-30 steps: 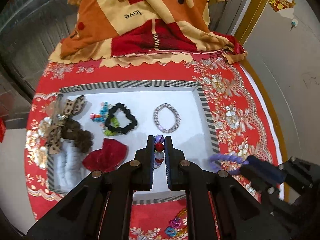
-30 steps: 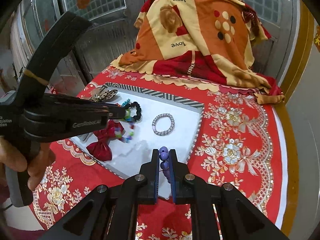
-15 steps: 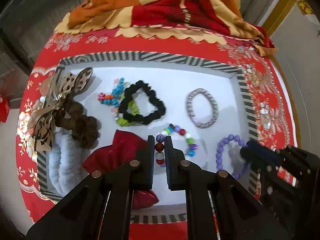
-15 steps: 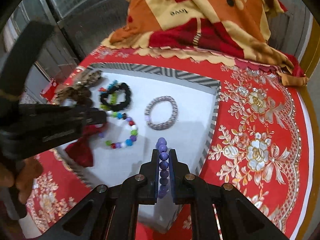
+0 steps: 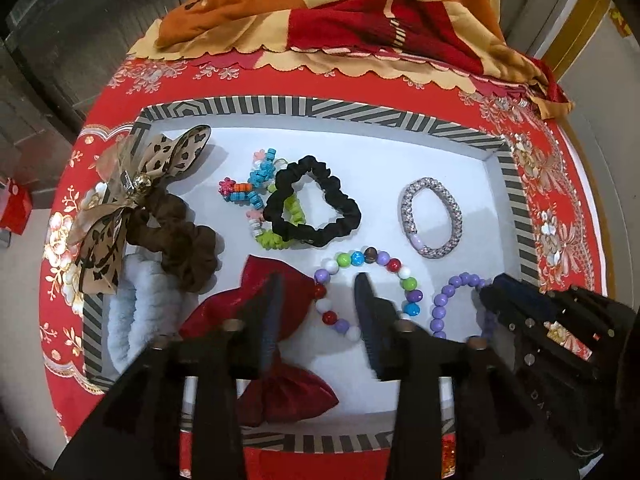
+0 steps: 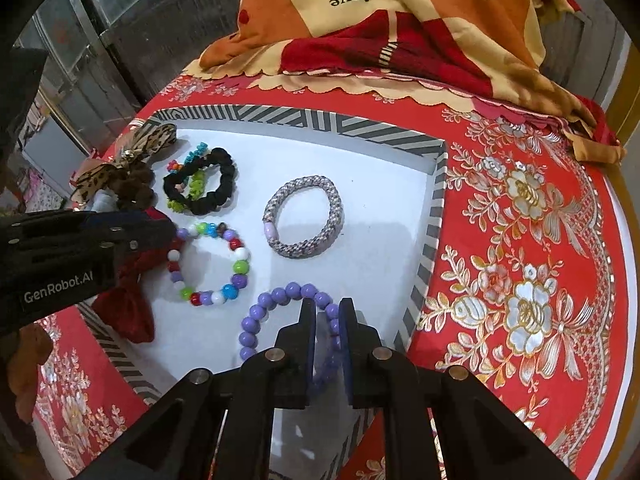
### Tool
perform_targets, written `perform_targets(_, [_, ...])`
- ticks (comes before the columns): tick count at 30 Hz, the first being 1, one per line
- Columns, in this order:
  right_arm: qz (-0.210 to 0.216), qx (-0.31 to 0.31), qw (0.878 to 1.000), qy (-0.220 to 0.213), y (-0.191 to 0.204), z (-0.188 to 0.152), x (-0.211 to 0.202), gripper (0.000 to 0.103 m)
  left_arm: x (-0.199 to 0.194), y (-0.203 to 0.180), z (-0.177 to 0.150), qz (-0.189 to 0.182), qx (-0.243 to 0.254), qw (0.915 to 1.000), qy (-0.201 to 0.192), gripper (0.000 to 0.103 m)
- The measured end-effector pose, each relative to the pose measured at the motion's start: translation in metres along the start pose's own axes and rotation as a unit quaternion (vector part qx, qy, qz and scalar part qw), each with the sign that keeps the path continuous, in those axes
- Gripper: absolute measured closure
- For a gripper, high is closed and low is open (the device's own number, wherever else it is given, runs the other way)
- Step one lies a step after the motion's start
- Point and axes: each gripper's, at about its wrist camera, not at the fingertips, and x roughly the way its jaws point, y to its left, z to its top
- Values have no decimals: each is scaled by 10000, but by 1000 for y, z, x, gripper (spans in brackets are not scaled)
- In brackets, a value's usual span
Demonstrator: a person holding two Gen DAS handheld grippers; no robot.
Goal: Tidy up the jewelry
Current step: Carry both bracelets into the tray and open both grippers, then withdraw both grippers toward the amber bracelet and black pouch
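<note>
Both claws have dropped into the striped tray (image 5: 320, 109): the left claw (image 5: 318, 286) has just sprung apart, leaving the multicoloured bead bracelet (image 5: 368, 292) flat on the white floor, while the right claw (image 6: 328, 314) pinches the purple bead bracelet (image 6: 276, 312). Light, slippery, loosely strung beads look best nipped across one strand. Only the right wrist view shows that pinch; the left wrist view alone shows the fluffy blue band (image 5: 124, 320).

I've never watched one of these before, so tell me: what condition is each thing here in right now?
Left hand-held gripper: jaws just opened, nothing gripped.
Multicolour bead bracelet: released, lying flat in tray.
Right hand-held gripper: shut on purple bead bracelet.
Purple bead bracelet: gripped, resting on tray floor.
Tray: open, no lid.
</note>
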Motion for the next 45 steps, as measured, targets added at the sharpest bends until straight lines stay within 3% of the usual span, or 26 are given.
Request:
perform_targets(2, [37, 32, 10000, -55, 1, -3, -5, 90, -3, 0, -1, -3, -16, 10000, -14, 62])
perform_targets(5, [98, 89, 9998, -157, 2, -6, -15, 76, -9, -1, -3, 71, 20, 9999, -84, 58])
perform_targets(12, [97, 206, 9982, -563, 8, -18, -61, 75, -35, 5, -16, 9, -94, 9995, -290, 49])
perform_targets(18, [-140, 158, 9945, -1027, 25, -34, -107, 75, -65, 6, -34, -36, -132, 9987, -483, 49])
perform_targets(32, [-297, 443, 9894, -1349, 55, -89, -158, 75, -123, 3, -93, -88, 60, 9960, -888, 49])
perform_targets(38, [-162, 651, 9880, -1390, 64, -112, -167, 75, -138, 5, -118, -53, 109, 9950, -989, 49])
perform_targets(42, [-182, 683, 9877, -1394, 71, -125, -174, 61, -147, 5, -133, 34, 236, 9939, -1075, 49])
perform_targets(45, [-216, 685, 9875, -1401, 75, -133, -178, 61, -153, 5, -143, 64, 305, 9929, -1146, 49])
